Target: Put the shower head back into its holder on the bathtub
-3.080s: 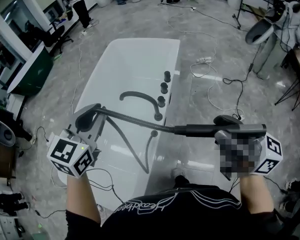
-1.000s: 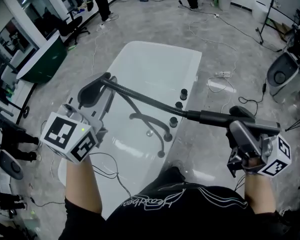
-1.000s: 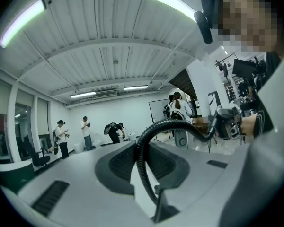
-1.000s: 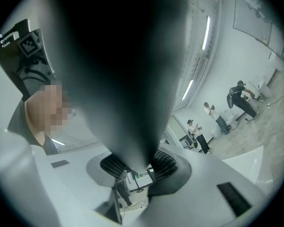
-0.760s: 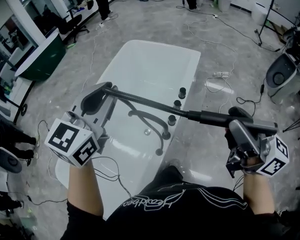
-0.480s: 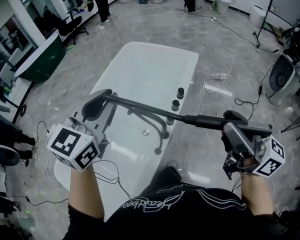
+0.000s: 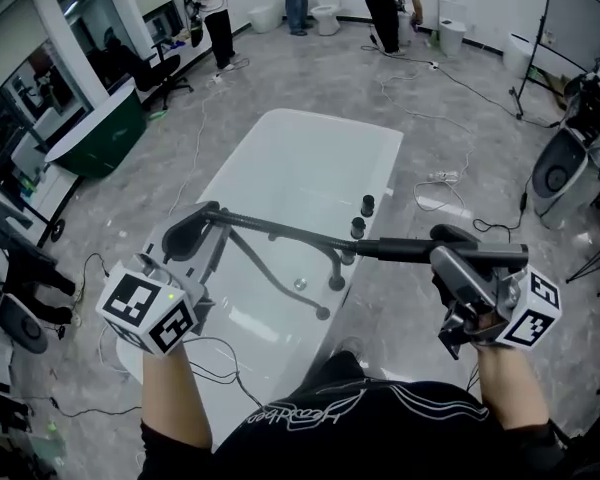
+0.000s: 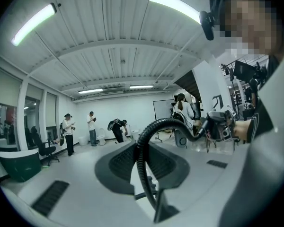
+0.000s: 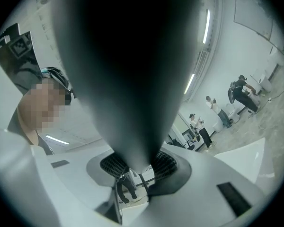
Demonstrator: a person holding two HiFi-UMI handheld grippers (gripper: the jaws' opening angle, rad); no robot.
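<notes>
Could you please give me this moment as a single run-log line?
left gripper: shut on hose | right gripper: shut on shower head | shower head: in the air beside bathtub, not yet docked

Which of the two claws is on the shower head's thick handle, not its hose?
The right claw, clamped on the thick dark handle; the left claw grips the thin ribbed hose.

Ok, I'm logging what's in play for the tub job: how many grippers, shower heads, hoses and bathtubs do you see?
Grippers: 2, the left gripper and the right gripper
Shower head: 1
Hose: 1
Bathtub: 1
Total: 5
</notes>
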